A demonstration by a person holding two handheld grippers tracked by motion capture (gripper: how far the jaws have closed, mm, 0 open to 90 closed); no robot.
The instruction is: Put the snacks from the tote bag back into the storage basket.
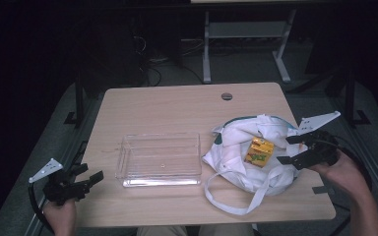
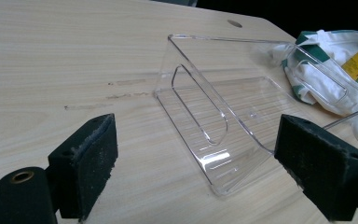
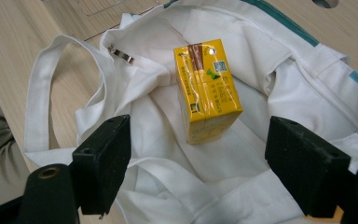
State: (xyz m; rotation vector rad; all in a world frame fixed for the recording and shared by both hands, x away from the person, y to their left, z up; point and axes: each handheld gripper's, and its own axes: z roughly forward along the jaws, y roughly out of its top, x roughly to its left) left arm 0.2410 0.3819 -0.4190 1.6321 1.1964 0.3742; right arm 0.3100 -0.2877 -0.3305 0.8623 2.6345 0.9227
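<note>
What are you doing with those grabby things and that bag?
A person sits at a wooden table with a hand-held gripper in each hand. The right hand-held gripper is open and hovers at a white cloth bag, facing the yellow carton that lies on it. The left hand-held gripper is open too, by the table's near left edge, pointing at an empty clear plastic tray. Nothing is gripped yet.

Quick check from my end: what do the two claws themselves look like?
Both the left claw and the right claw are black with blocky foam-like pads. Each carries a grey three-cornered plate on top, and a black cable trails from the left one.
</note>
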